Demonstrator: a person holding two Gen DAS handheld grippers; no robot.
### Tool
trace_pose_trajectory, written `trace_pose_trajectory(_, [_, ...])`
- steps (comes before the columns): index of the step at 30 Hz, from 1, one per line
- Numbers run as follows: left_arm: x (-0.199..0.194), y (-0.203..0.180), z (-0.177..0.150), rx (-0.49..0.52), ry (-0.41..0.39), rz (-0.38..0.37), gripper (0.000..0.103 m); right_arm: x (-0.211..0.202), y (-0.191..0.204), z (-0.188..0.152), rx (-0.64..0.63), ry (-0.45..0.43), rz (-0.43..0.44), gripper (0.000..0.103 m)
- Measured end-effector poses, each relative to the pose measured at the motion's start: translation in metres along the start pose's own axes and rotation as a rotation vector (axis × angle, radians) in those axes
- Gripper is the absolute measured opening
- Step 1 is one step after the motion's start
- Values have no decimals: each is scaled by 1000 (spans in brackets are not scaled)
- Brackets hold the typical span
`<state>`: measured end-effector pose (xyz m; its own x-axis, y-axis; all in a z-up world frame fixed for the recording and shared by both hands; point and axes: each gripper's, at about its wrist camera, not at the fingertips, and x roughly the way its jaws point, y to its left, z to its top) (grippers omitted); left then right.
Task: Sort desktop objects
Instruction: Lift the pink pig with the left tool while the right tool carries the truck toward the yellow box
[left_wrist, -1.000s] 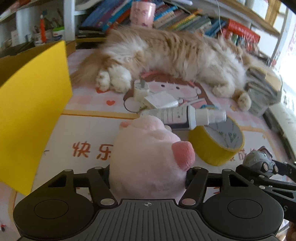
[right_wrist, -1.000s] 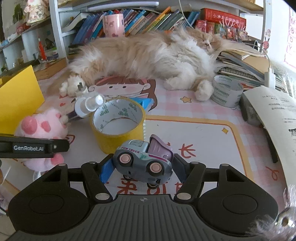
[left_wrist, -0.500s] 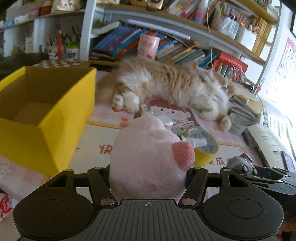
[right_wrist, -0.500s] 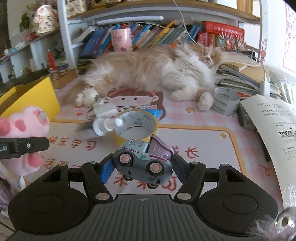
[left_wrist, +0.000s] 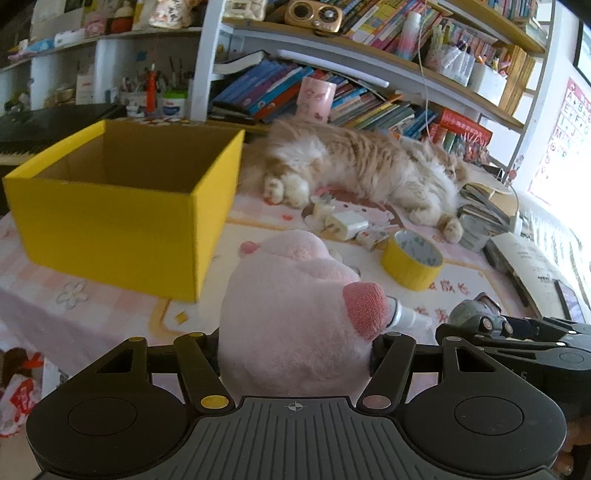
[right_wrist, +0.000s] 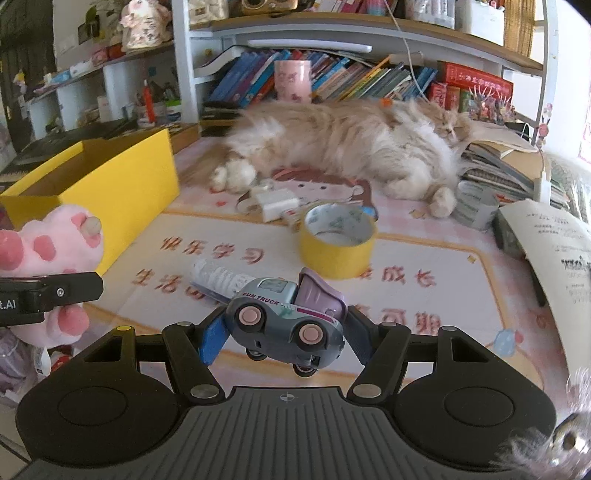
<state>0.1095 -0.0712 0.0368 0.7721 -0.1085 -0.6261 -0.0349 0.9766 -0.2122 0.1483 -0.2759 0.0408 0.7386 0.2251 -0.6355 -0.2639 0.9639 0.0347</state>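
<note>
Both grippers loaded and raised above the counter, near the yellow box.

The left gripper (left_wrist: 295, 343) has its fingers closed partway on a pink plush toy (left_wrist: 291, 306), held above the counter (left_wrist: 110, 306) just right of the open yellow box (left_wrist: 122, 218). The plush looks soft and light; it yields, so a hold across its bulk suits it. The right gripper (right_wrist: 284, 332) has its fingers pressed on the ends of a toy truck (right_wrist: 284, 321), which looks rigid, smooth plastic with free wheels, likely to slip unless taken by the body. A yellow tape roll (right_wrist: 338, 243) and a cat (right_wrist: 343, 144) lie beyond.
</note>
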Motion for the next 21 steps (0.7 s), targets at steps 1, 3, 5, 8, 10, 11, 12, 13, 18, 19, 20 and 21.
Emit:
trace_pose_trajectory(1, [-4,3,-3,0,1,-1,63,-2,5,-2,0,4,0,64])
trace_pose_trajectory(3, [-12,10,-8,0,4,-3,63,-6,14,-7,-1,8,3,64])
trace_pose_trajectory(5, [-20,17,-12,-1,5,-5,63,-11,24,-11,-6,12,4,64])
trace_pose_trajectory(8, [-30,25,-18,6,4,-6,63,-18,40,-17,-17,7,7,64])
trace_pose_trajectory(10, [-36,30,-22,13,6,-9,63,-23,49,-21,-23,2,9,64])
trace_pose_trajectory(11, [-39,31,-24,16,7,-9,63,-26,53,-23,-24,0,11,64])
trace_pose_trajectory(12, [-42,33,-26,19,9,-10,63,-28,57,-25,-26,0,13,64])
trace_pose_trajectory(13, [-45,36,-27,21,10,-11,63,-29,62,-27,-27,0,14,64])
trace_pose_trajectory(18, [-61,48,-39,29,11,-2,63,-37,82,-35,-33,2,29,64])
trace_pose_trajectory(19, [-64,52,-41,27,12,2,63,-38,87,-37,-37,2,34,64])
trace_pose_trajectory(20, [-67,55,-43,24,13,5,63,-39,91,-39,-41,3,39,64])
trace_pose_trajectory(21, [-70,58,-45,20,14,7,63,-40,96,-40,-46,3,44,64])
